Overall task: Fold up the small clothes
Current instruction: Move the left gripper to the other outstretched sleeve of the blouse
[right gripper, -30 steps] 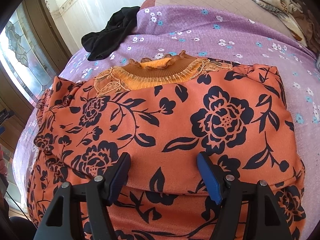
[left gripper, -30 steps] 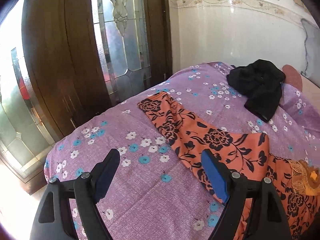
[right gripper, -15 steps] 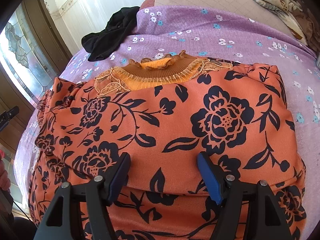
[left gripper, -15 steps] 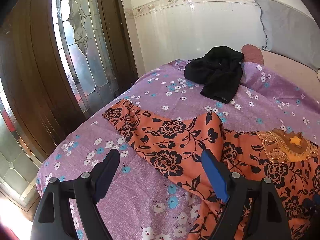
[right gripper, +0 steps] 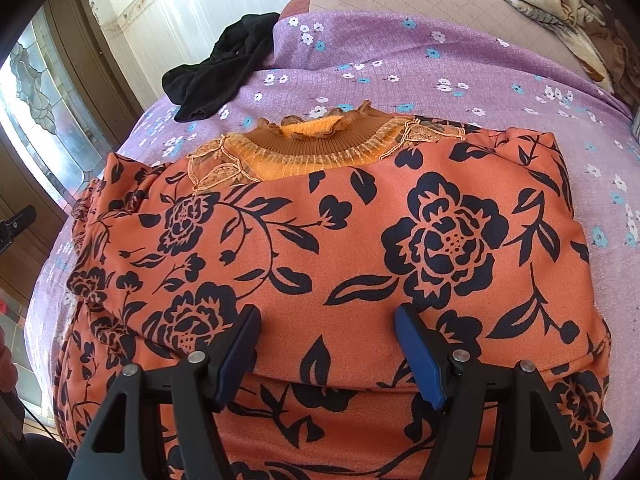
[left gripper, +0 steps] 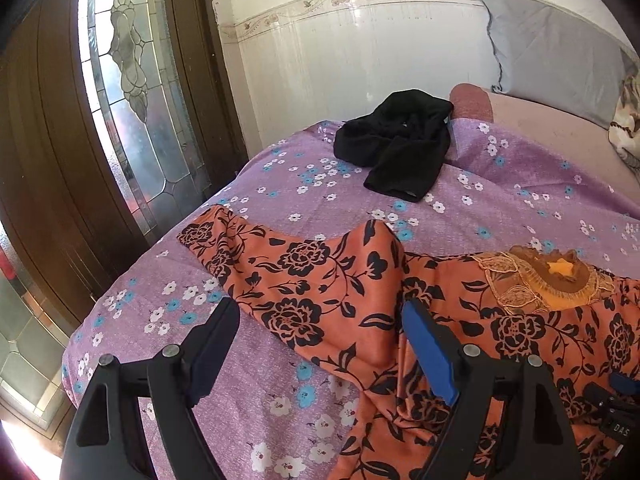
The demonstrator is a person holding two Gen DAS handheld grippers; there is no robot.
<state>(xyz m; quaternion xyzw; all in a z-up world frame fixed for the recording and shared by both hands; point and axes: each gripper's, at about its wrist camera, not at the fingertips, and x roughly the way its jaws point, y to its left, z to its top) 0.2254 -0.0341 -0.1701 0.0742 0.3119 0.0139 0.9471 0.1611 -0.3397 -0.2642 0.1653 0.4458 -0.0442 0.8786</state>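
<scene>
While both pairs of fingers (left gripper: 320, 344) (right gripper: 326, 344) gape empty, the orange top (right gripper: 340, 240) lies partly folded

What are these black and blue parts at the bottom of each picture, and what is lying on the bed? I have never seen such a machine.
There is no robot here. A person holds a hand tool in each hand, and each tool has two fingers with blue pads and a small wide-angle camera that looks forward along them. So each picture is taken from one tool: one from the left gripper, one from the right gripper.

On the purple bedsheet with small white and blue flowers lies an orange top with black flower print and a ruffled collar. Its long sleeve stretches out towards the door. Further back lies a crumpled black garment.

Both pairs of fingers stand open and hold nothing. The right ones hover over the top's body, the left ones near the sleeve.
</scene>
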